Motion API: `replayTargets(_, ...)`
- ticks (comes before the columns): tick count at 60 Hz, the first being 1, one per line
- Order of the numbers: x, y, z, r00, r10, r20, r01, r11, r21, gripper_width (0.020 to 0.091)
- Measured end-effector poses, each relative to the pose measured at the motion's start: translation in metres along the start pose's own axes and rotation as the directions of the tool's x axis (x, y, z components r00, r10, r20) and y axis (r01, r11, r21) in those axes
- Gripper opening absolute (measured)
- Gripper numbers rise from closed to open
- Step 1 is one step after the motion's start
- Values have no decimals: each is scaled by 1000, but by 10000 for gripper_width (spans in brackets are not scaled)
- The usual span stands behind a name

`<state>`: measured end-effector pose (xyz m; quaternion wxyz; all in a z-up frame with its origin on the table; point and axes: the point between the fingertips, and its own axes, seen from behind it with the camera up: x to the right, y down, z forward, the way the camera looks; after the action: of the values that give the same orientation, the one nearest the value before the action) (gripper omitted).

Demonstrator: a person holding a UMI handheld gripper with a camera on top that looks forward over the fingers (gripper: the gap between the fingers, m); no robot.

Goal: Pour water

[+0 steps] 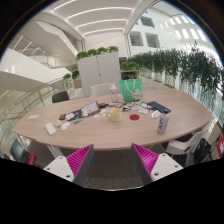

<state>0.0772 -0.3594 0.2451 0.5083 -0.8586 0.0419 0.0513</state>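
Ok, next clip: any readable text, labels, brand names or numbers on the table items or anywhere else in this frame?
None can be read.
The bottle, the cup and the laptop on the table are too small to show any label or brand.
No signs or numbers show in the hall beyond.
The gripper is open, short of the table.
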Motion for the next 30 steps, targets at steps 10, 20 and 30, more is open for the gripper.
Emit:
replayTargets(10, 16, 4, 4, 999, 9, -35, -9, 1000, 0, 825)
replayTargets(20, 81, 5, 45, 994, -31, -100, 35, 999, 31, 822)
replayTargets(30, 180, -7, 123, 983, -57, -172, 84, 985, 152, 822)
